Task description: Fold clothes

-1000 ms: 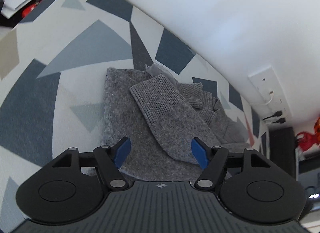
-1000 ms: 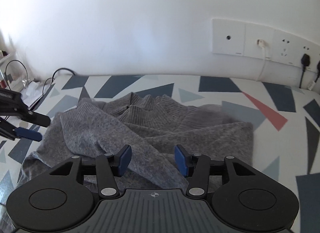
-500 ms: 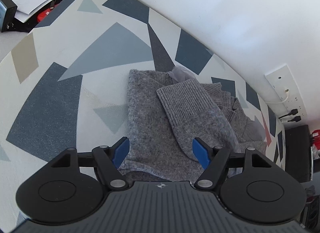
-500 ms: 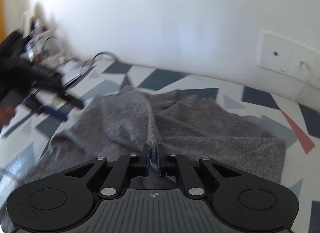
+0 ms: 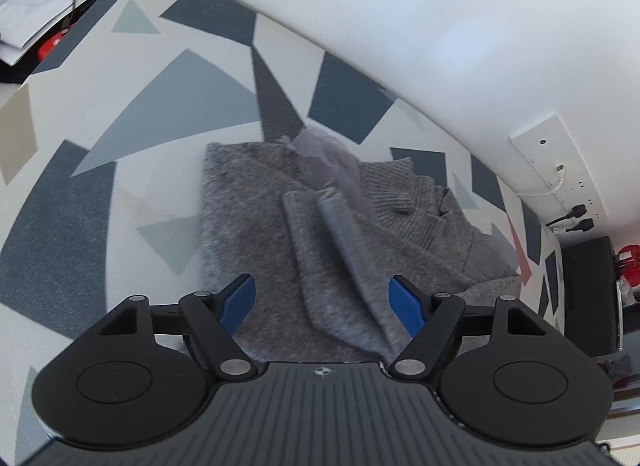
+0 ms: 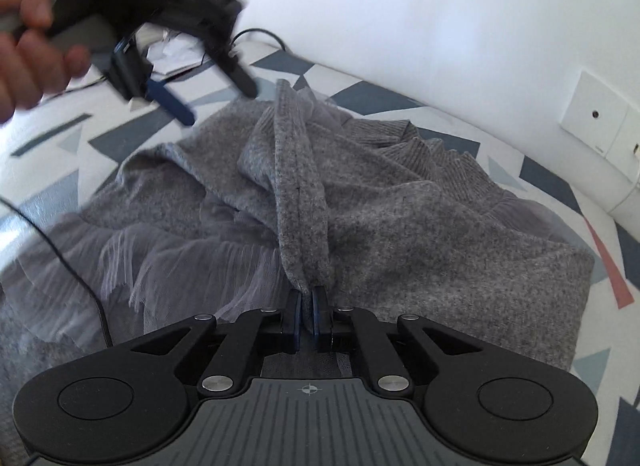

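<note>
A grey knitted sweater with a tulle trim lies on the patterned table. My right gripper is shut on the sweater's sleeve, which rises off the body as a taut folded strip. In the left wrist view the same sleeve stands lifted and blurred over the sweater. My left gripper hovers open above the sweater's near edge with nothing between its fingers. It shows again in the right wrist view, where the left gripper is held by a hand at the upper left.
A white wall with a socket panel and plugged cables runs behind the table. Papers, cables and a red object lie past the table's far left end. A black box stands at the right. A thin black cable crosses the tulle.
My right gripper shut on the sleeve and has pulled it up and back, off the sweater's body. The left gripper stayed open and drew back a little above the sweater's edge.
</note>
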